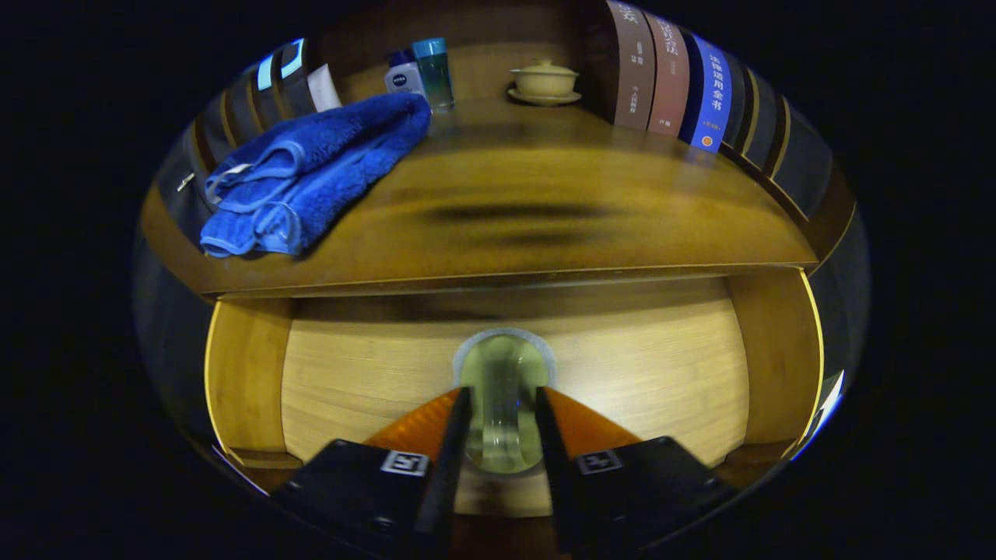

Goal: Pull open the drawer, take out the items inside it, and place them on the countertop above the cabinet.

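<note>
We pinch a clear glass [502, 404] between both fingers of our gripper [502, 424], inside the open drawer [358, 373] below the countertop [545, 202]. On the countertop a folded blue towel [311, 175] lies near bottles [420, 74], a lidded bowl [544, 81] and books [669, 74].

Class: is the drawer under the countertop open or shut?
Open. The drawer shows its bare wooden floor below the countertop, with a clear glass held between the gripper fingers.
</note>
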Available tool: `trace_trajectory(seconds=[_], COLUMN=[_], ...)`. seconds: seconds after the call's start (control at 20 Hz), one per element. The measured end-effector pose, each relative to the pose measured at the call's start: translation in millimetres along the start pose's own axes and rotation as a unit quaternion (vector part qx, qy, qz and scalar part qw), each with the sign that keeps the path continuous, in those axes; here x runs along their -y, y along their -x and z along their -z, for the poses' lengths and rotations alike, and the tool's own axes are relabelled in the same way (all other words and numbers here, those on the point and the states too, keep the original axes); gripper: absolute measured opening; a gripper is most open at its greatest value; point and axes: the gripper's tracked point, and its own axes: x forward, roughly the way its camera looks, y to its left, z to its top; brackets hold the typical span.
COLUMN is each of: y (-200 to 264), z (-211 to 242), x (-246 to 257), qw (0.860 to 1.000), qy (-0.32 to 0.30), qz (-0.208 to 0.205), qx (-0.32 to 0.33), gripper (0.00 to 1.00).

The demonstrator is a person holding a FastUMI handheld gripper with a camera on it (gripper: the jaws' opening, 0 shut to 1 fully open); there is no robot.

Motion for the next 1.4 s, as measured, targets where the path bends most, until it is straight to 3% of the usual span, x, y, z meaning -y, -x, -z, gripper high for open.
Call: trace_trajectory(seconds=[0.1, 0.25, 0.6, 0.9, 1.2, 1.4], y=[-0.3, 4.3, 64.3, 127.9, 124.6, 98.1], z=[-1.2, -1.6, -11.1, -52.2, -128.4, -172.6], x=[-1.2, 1.4, -2.6, -4.3, -9.6, -8.7], qw=[1.0, 1.0, 0.995, 0.984, 0.979, 0.982], qy=[0.012, 0.012, 0.013, 0.004, -0.016, -0.023], qz=[0.0, -0.002, -0.02, -0.039, -0.053, -0.046], qx=[0.006, 0.013, 0.094, 0.173, 0.194, 0.182], gripper=[0.32, 0.16, 0.16, 0.16, 0.16, 0.16])
